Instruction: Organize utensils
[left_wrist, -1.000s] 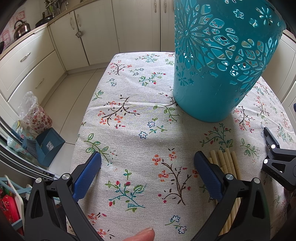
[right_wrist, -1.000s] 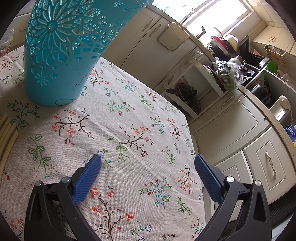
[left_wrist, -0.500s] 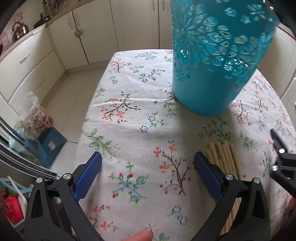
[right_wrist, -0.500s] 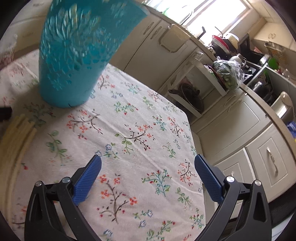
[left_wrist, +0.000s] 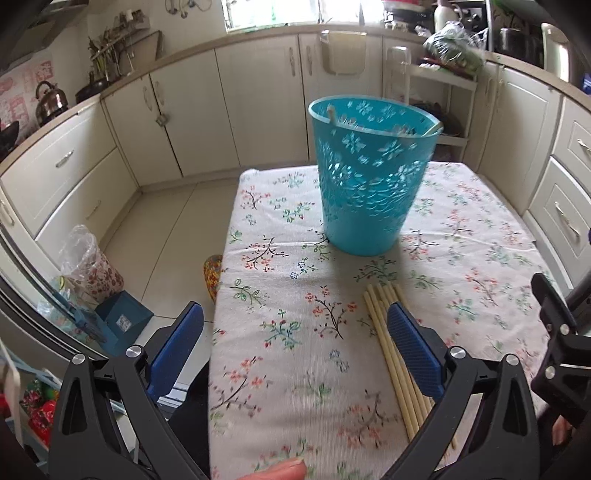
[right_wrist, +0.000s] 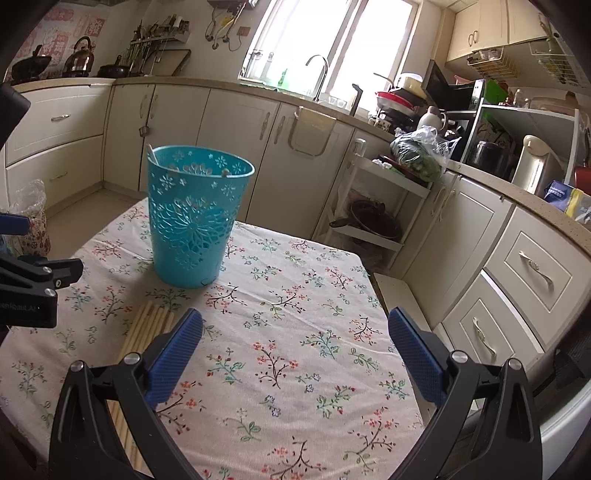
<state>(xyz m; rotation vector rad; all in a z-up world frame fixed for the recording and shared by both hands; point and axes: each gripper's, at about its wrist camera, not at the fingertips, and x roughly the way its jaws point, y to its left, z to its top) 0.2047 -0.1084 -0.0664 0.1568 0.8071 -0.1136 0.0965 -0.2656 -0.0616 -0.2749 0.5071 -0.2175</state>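
A teal perforated basket (left_wrist: 369, 184) (right_wrist: 194, 218) stands upright on the table with pale utensil tips leaning on its rim. A bundle of several wooden chopsticks (left_wrist: 391, 343) (right_wrist: 149, 325) lies flat on the floral tablecloth (left_wrist: 295, 332) nearer me. My left gripper (left_wrist: 295, 343) is open and empty, its right pad over the chopsticks. My right gripper (right_wrist: 295, 347) is also open and empty, with the chopsticks beside its left pad. Each gripper's black frame shows at the edge of the other's view.
The table's left edge (left_wrist: 221, 295) drops to a tiled floor holding a plastic bag (left_wrist: 88, 266) and a blue box (left_wrist: 122, 321). Cream cabinets (right_wrist: 517, 280) ring the room. An open shelf rack (right_wrist: 373, 206) stands past the table's far right corner.
Both grippers have pulled back and risen away from the basket, so its whole body and rim now show. Both stayed open. The chopsticks have not moved.
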